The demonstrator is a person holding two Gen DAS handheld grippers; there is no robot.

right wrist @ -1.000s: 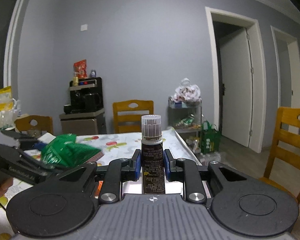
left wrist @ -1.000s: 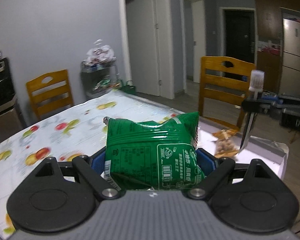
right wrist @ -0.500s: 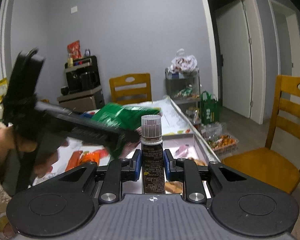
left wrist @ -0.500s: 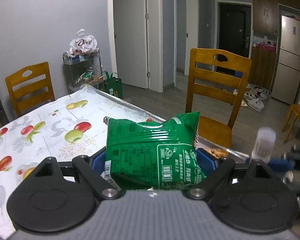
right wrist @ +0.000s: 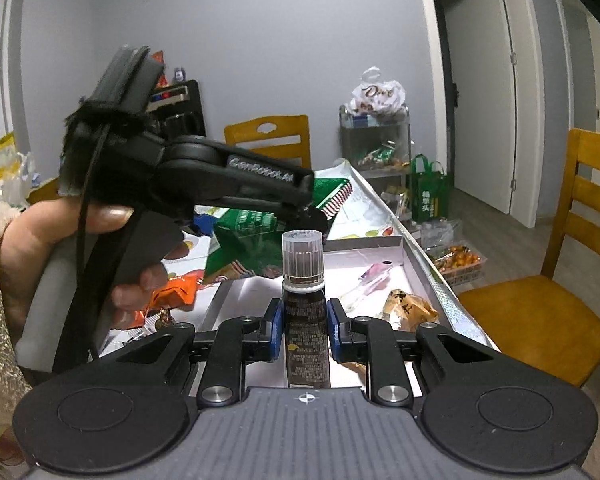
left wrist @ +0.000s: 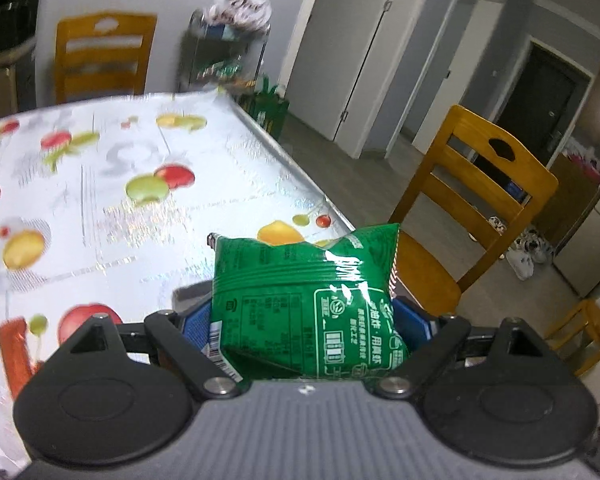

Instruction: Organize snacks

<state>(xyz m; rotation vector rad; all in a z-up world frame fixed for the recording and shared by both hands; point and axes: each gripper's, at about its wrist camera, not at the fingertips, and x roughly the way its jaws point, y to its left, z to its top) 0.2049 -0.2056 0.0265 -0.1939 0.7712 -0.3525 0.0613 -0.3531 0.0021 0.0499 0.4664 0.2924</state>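
We hold a green snack packet (left wrist: pixel 304 304) clamped between the left gripper (left wrist: pixel 306 320) jaws at lower centre, its long axis running across the frame, crimped top edge pointing away over the fruit-print table (left wrist: pixel 100 184). The right gripper (right wrist: pixel 303 330) is clamped on a small dark bottle (right wrist: pixel 305 336), upright, clear cap up. Behind it a white tray (right wrist: pixel 380 244) already holds a few snacks; orange packets (right wrist: pixel 176 294) lie loose at left. We judge sorting partly done.
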